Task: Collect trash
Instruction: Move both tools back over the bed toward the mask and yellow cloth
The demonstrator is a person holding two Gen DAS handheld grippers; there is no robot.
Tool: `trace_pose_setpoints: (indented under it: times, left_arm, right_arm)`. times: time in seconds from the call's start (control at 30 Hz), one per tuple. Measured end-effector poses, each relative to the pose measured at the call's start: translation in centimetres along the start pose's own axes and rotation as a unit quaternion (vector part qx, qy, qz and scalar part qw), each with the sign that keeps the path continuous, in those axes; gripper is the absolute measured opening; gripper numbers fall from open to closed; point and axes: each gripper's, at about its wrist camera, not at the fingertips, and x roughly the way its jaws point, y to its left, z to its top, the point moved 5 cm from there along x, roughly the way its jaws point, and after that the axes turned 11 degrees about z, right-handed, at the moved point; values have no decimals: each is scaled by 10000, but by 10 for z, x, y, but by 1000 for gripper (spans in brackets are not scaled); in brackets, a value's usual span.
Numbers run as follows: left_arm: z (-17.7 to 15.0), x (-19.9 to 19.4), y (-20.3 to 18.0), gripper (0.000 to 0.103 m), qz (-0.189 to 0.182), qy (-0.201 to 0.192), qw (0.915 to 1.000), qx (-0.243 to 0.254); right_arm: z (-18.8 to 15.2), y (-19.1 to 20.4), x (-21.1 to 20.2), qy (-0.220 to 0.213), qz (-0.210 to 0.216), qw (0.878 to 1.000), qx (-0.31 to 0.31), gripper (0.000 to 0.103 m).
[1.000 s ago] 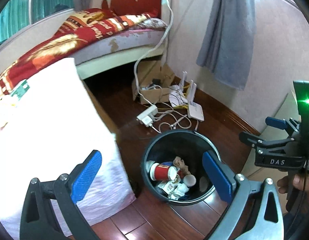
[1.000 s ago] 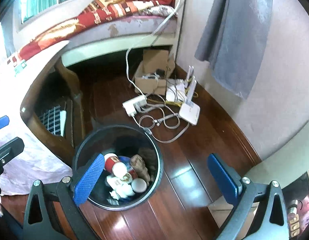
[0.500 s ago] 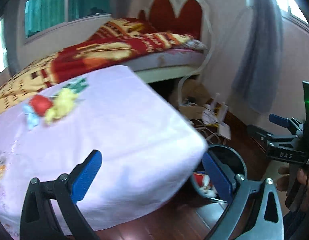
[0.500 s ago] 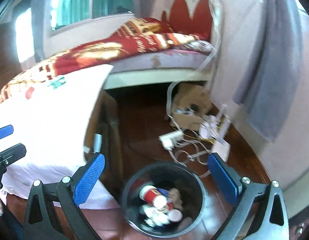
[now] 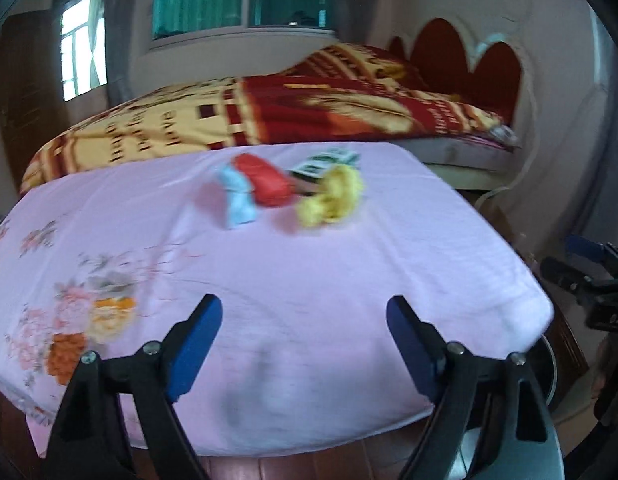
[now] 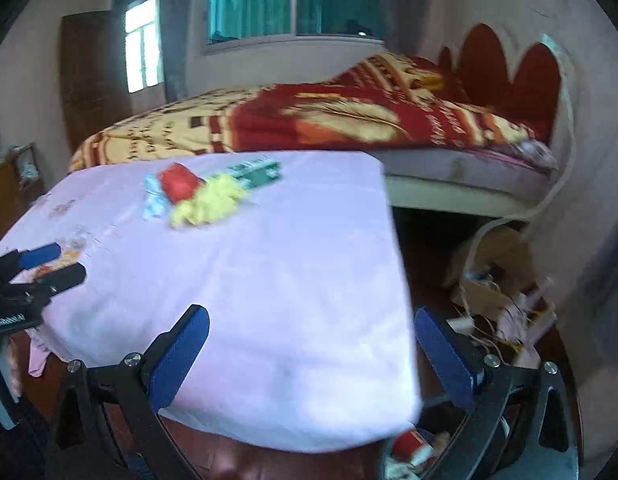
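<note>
Trash lies at the far side of a table under a pink cloth (image 5: 309, 280): a red cup (image 5: 265, 180), a pale blue wrapper (image 5: 237, 200), a crumpled yellow piece (image 5: 333, 196) and a green carton (image 5: 325, 162). The same pile shows in the right wrist view: cup (image 6: 179, 182), yellow piece (image 6: 207, 206), carton (image 6: 255, 172). My left gripper (image 5: 305, 344) is open and empty over the table's near edge. My right gripper (image 6: 309, 356) is open and empty at the table's right corner. The black bin (image 6: 409, 456) with trash sits below, mostly hidden.
A bed with a red and yellow blanket (image 5: 309, 112) stands behind the table. A cardboard box, cables and routers (image 6: 505, 296) lie on the wood floor at the right. The bin rim shows in the left wrist view (image 5: 549, 368).
Both grippers rose and swung left, away from the bin and up to the tabletop. The trash pile on the cloth has come into full view. Both stay open.
</note>
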Motion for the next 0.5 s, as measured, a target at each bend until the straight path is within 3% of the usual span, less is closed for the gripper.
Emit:
trace_pose_setpoints:
  times: [0.2,0.33,0.5]
  left_arm:
    - [4,22,30,85,187,58,9996,-195]
    - [14,40,40,78,166,82,9996,-203]
    - [28,61,46,73,89,114,9997,-200]
  right_arm:
    - [30,32,41,14,364,9993,-5,103]
    - [45,46,69,132,556,9983,-75,86]
    - [60,53,103,228,717,9972,-16,84]
